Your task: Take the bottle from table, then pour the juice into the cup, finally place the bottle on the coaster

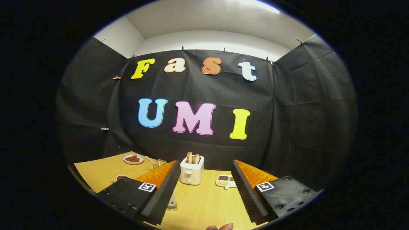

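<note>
A fingertip (220, 227) pokes in nearest the lens. The bottle (172, 204) stands low on the surface (207, 204), tucked against the left finger's inner side, top hidden. The tool (204, 188) gapes wide, holding nothing; it likely must drop toward the bottle. A toaster (191, 171) stands beyond.

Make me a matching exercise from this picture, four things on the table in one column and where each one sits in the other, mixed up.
Things:
1. toaster
2. divided snack tray
3. bottle
4. plate of sausages

Places:
A. far corner of the table, beyond the left finger
B. beside the left finger's inner face
C. between the open hand-held gripper fingers, ahead
D. just right of the toaster

Pairs: 1-C, 2-D, 3-B, 4-A
</note>
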`<move>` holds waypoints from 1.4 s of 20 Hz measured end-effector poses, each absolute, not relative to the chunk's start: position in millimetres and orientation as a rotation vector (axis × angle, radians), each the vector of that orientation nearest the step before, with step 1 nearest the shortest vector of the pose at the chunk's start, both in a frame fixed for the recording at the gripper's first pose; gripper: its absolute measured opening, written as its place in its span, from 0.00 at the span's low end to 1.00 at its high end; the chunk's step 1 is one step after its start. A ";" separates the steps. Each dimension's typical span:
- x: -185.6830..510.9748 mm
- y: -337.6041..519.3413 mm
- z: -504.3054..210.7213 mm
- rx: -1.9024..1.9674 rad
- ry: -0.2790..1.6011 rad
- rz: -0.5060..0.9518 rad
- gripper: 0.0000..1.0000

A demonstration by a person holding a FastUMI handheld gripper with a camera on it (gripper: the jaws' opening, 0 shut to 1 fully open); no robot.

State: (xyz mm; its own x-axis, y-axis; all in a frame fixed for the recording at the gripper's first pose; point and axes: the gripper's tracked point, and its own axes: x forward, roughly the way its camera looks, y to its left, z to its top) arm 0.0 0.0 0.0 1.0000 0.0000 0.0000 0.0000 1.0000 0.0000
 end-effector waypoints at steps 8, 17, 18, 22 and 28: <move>9.0 47.9 -8.3 0.006 -0.003 0.139 0.97; 17.4 58.6 -20.3 0.040 -0.008 0.194 0.97; 18.9 59.3 -23.1 0.044 -0.006 0.196 0.97; 21.4 60.7 -37.0 0.020 -0.015 0.208 0.97; 19.3 73.3 -93.9 0.042 -0.003 0.230 0.97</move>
State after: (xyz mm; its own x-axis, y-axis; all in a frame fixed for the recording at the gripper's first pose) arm 19.3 73.3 -93.9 0.9736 0.2280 0.0076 -0.2282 0.9727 0.0418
